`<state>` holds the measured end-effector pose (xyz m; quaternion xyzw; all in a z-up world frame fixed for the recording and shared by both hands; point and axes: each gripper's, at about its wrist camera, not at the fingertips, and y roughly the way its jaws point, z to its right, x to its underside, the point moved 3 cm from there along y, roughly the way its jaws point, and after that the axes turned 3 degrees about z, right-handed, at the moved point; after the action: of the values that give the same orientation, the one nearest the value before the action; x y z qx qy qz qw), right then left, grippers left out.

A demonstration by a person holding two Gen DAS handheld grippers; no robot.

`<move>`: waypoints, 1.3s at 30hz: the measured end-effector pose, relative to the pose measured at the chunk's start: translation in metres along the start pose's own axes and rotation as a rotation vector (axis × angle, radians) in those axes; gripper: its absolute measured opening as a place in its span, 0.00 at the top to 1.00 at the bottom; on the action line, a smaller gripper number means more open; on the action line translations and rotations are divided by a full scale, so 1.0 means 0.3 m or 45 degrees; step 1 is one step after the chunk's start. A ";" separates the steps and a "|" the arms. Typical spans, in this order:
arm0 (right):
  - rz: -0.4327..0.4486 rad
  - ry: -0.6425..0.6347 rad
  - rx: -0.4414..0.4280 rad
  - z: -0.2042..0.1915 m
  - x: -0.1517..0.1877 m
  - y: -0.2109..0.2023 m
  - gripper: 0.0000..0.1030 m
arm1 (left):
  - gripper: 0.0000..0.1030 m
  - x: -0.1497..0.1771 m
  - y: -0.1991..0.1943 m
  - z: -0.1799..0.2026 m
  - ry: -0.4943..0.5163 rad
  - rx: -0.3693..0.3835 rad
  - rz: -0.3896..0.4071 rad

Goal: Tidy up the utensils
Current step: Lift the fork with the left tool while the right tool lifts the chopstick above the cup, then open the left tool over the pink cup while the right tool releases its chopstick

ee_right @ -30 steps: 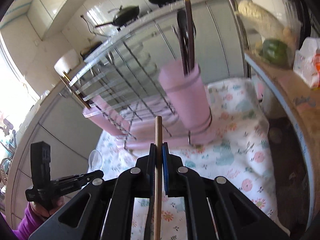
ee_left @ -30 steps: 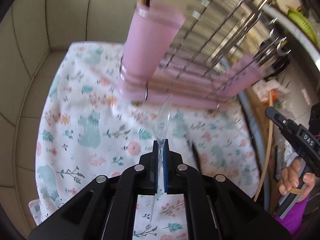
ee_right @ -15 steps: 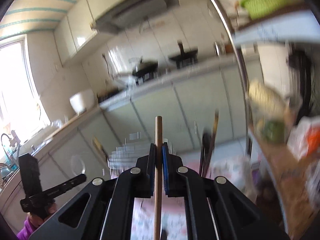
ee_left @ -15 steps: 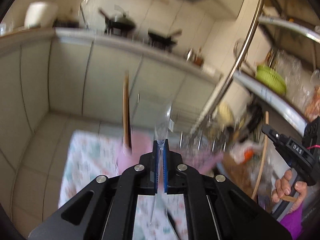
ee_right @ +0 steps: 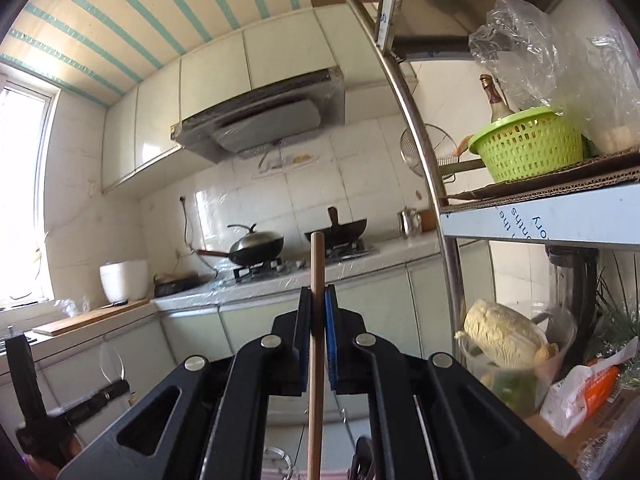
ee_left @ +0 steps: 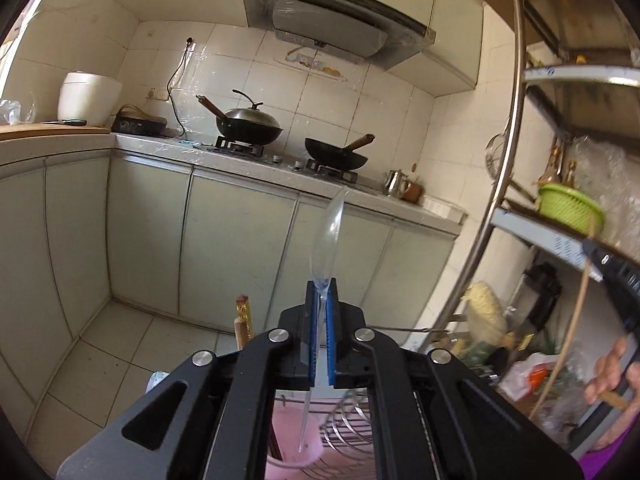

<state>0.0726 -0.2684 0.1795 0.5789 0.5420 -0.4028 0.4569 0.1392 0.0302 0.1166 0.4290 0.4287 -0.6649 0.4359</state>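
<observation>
My left gripper (ee_left: 320, 300) is shut on a clear plastic spoon (ee_left: 326, 240), bowl pointing up, handle hanging down between the jaws over a pink utensil cup (ee_left: 294, 440) at the bottom edge. A wooden utensil (ee_left: 243, 320) stands in that cup. My right gripper (ee_right: 319, 304) is shut on a wooden stick (ee_right: 317, 272), held upright. The left gripper and its spoon (ee_right: 109, 360) show at lower left of the right wrist view. The right gripper (ee_left: 616, 280) shows at the right edge of the left wrist view.
A wire dish rack (ee_left: 352, 428) sits beside the cup. A metal shelf unit (ee_right: 540, 216) with a green basket (ee_right: 528, 148) stands at the right. A kitchen counter with two woks (ee_left: 248, 124) and a rice cooker (ee_left: 88, 96) lies ahead.
Both grippers have tilted up from the floral cloth and rack to face the kitchen. The pink cup has dropped to the bottom of the views. Both still hold their utensils.
</observation>
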 end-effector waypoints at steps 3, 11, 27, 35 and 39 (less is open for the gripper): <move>0.040 -0.038 0.021 0.002 0.022 0.019 0.94 | 0.97 0.062 0.045 -0.015 0.005 -0.020 -0.019; 0.054 -0.128 0.045 -0.018 0.105 0.086 0.94 | 0.97 0.214 0.102 -0.091 -0.023 -0.055 -0.116; -0.114 -0.072 0.126 0.060 0.330 0.016 0.94 | 0.97 0.303 0.071 -0.133 -0.092 -0.016 -0.209; -0.292 -0.004 0.144 0.112 0.422 -0.008 0.93 | 0.81 0.336 0.052 -0.112 -0.091 -0.015 -0.278; -0.393 0.016 0.118 0.120 0.448 0.011 0.90 | 0.68 0.334 0.032 -0.092 -0.082 -0.012 -0.285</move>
<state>0.0888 -0.2682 0.0412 0.5118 0.6082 -0.4891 0.3591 0.1284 0.0327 0.0127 0.3551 0.4627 -0.7209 0.3744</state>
